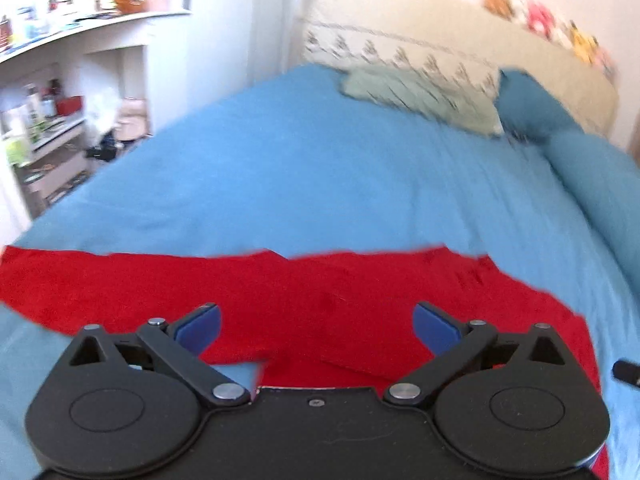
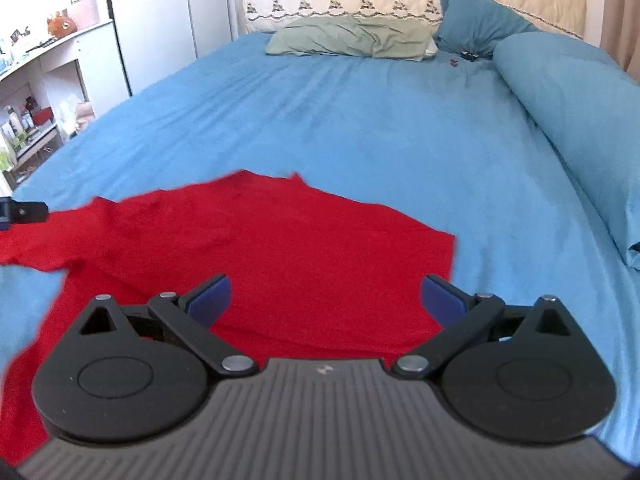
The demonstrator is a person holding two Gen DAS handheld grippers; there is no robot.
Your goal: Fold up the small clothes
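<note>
- Bedsheet [image 2: 360, 128], blue, runs bare from the red garment [image 2: 280, 252] up to the pillows [image 2: 352, 38] by the headboard; a rolled blue duvet [image 2: 580, 92] lines its right edge, shelves [image 1: 60, 128] stand past its left edge.
- Left gripper [image 1: 316, 324] is spread wide, nothing between its blue pads; it hangs above the cloth.
- Right gripper [image 2: 326, 296] is likewise released and empty.
- The garment lies flat near the bed's foot, its long axis across the bed, one sleeve stretched leftward.
</note>
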